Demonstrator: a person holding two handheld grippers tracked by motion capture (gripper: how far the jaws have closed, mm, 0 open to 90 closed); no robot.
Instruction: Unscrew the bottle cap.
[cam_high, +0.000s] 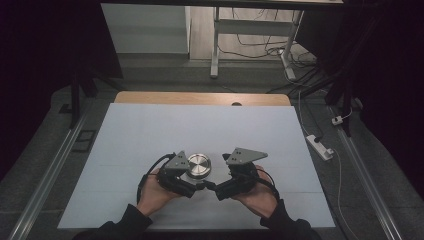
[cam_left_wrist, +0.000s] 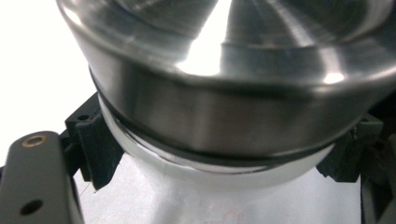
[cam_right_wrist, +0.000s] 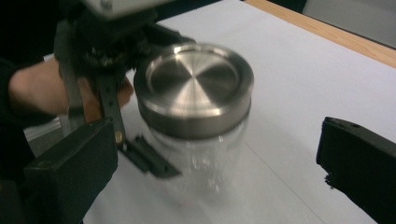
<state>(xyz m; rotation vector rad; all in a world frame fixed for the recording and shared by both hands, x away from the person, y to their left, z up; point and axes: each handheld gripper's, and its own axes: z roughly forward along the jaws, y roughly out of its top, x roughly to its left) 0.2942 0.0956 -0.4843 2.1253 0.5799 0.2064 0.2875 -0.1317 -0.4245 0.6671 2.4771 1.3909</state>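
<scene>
Left gripper (cam_high: 199, 186) clamps the glass jar (cam_right_wrist: 198, 154) below its steel lid (cam_right_wrist: 194, 86); right gripper (cam_right_wrist: 215, 163) gapes wide, touching nothing

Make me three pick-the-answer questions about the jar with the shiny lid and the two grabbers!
1. Where does the jar stand?
A. on the white sheet
B. on the floor
C. on a shelf

2. What colour is the lid?
A. red
B. silver metal
C. green

3. What is the left gripper doing?
A. lying loose on the sheet
B. hanging open, high above the jar
C. clamped on the jar under its lid

Answers:
1 A, the right gripper view shows the jar standing on the white sheet.
2 B, the lid gleams like brushed steel.
3 C, in the left gripper view both black jaws press the glass just below the lid, while the right gripper stands open beside it.
</scene>
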